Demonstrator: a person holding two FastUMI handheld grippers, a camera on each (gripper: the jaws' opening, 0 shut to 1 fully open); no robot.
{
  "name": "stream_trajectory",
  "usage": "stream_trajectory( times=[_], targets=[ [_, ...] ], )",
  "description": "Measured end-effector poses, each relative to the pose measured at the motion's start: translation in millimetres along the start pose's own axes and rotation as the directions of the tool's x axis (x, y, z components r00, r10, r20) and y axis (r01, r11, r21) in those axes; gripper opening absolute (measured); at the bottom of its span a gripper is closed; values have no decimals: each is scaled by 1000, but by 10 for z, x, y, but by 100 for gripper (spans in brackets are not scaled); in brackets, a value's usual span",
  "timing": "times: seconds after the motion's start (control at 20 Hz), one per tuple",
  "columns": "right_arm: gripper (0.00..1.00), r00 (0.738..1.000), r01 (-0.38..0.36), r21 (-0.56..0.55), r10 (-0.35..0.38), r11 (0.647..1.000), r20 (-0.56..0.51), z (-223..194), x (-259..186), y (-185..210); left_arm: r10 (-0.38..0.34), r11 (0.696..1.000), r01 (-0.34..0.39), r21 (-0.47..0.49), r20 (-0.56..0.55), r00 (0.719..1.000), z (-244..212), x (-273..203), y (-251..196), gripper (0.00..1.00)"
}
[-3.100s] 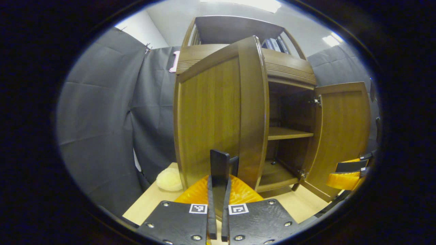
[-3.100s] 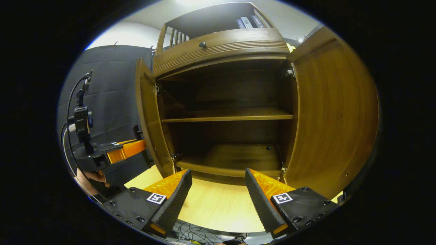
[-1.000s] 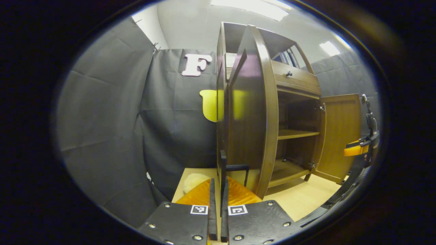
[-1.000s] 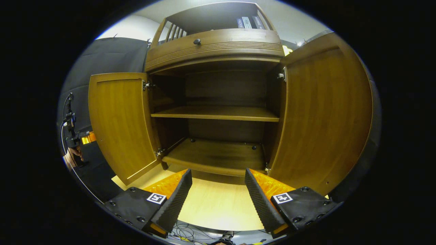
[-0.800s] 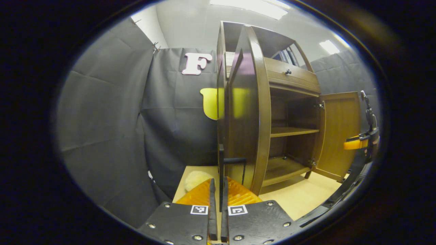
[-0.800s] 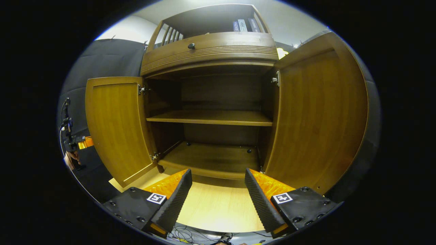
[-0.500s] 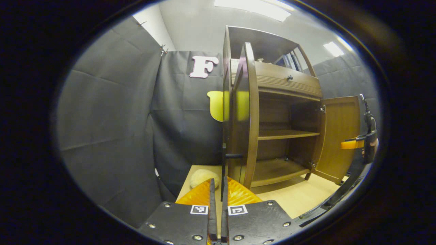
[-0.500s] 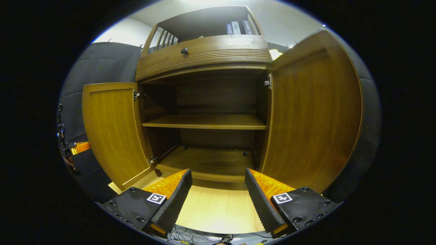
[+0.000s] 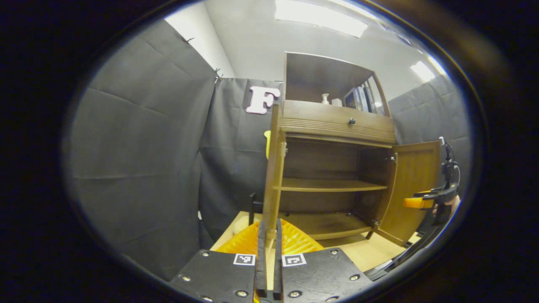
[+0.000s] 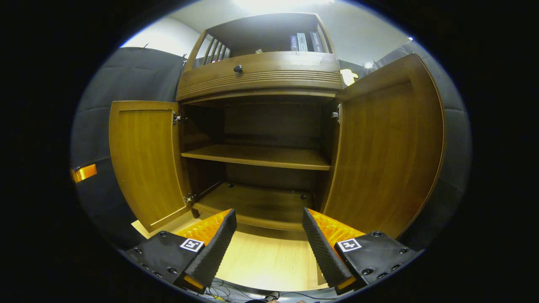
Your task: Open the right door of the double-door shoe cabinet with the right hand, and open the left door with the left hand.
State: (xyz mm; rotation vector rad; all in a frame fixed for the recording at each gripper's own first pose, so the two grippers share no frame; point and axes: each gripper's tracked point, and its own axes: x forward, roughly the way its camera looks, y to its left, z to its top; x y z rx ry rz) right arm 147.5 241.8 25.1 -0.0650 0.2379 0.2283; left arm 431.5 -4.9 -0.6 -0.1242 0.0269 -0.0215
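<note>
The brown wooden shoe cabinet (image 10: 261,80) stands with both doors swung wide, showing a middle shelf (image 10: 257,156) and a bare bottom board. In the right gripper view the left door (image 10: 145,160) and right door (image 10: 387,155) flank the opening, and my right gripper (image 10: 269,233) is open in front of it, holding nothing. In the left gripper view the left door (image 9: 271,181) is seen edge-on, its black handle (image 9: 252,206) on the far side. My left gripper (image 9: 269,225) is shut just short of that edge, off the handle. The right gripper (image 9: 421,203) hangs by the right door (image 9: 414,181).
The cabinet sits on a light wooden table (image 10: 269,261), with cables (image 10: 236,294) at its front edge. Above the doors is a drawer with a dark knob (image 10: 238,68), and books (image 10: 303,42) stand on the top shelf. A pale soft thing (image 9: 238,225) lies behind the left door.
The left door has swung from half open to wide open. My left gripper has come off the handle and drawn back. The right gripper stayed open and shifted only slightly.
</note>
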Motion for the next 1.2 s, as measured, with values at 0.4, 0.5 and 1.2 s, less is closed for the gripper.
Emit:
stream_trajectory(
  times=[0.4, 0.5, 1.2],
  targets=[
    [97, 999, 33, 2, -33, 999, 30, 241, -276, -148, 14, 1000, -12, -29, 48, 999, 107, 166, -56, 76],
    [97, 999, 31, 10, -31, 999, 31, 269, -310, -125, -20, 999, 21, -30, 55, 998, 90, 138, -135, 100],
    [97, 999, -18, 5, 18, 1000, 30, 406, -380, -29, -58, 997, 57, 48, 39, 998, 110, 112, -138, 100]
  ],
)
